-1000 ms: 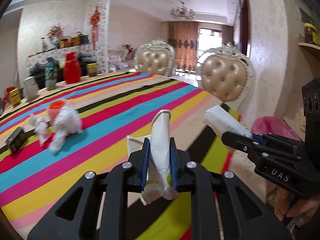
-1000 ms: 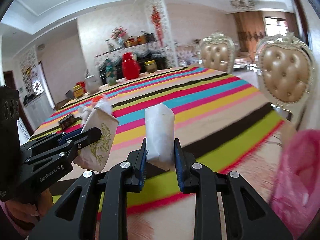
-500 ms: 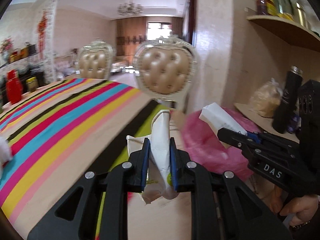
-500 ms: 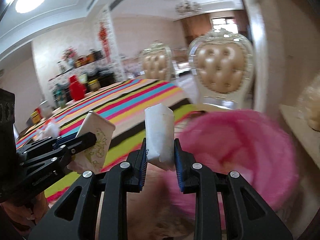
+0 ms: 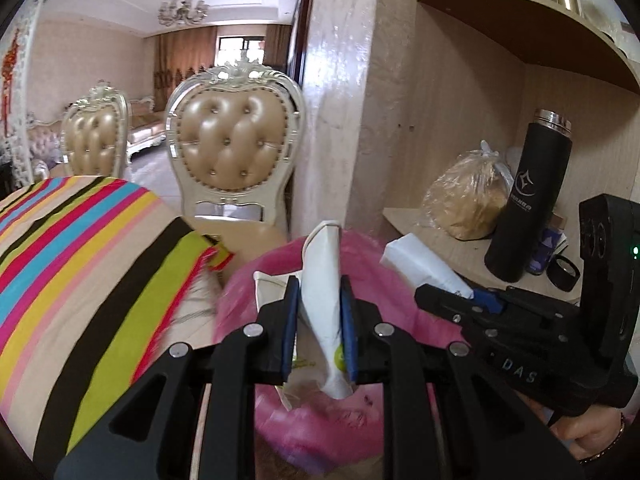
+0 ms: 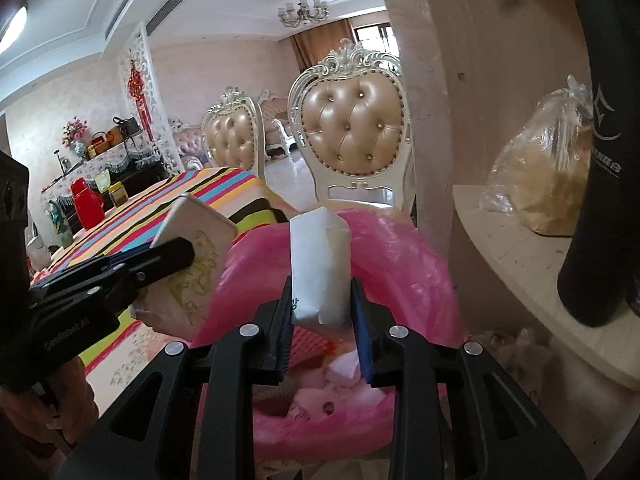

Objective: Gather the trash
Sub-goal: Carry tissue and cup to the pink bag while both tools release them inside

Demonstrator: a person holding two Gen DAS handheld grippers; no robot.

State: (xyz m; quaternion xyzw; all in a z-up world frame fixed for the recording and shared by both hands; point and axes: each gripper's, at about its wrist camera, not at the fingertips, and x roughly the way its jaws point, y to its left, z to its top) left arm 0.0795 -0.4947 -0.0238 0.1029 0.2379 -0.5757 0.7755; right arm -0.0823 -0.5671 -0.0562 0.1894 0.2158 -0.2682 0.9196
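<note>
My left gripper (image 5: 318, 308) is shut on a flattened white paper bag with a gold print (image 5: 320, 264). It hangs over the pink-lined trash bin (image 5: 380, 264). In the right wrist view the same bag (image 6: 192, 280) sits in the left gripper (image 6: 172, 256) at the bin's left rim. My right gripper (image 6: 320, 304) holds a folded white paper packet (image 6: 320, 260) upright above the open pink bin liner (image 6: 400, 272). Its jaws are opening, with the packet still between the pads. Crumpled white trash lies inside the bin.
A table with a striped cloth (image 5: 80, 260) lies to the left, with a padded cream chair (image 5: 236, 140) behind the bin. On the right a wall shelf carries a black flask (image 5: 528, 200) and a clear bag of bread (image 5: 468, 200). A person's hand (image 5: 592, 436) grips the right tool.
Both grippers swung right, from over the striped table to above the pink bin, each still carrying its paper trash. The right jaws stand slightly wider.
</note>
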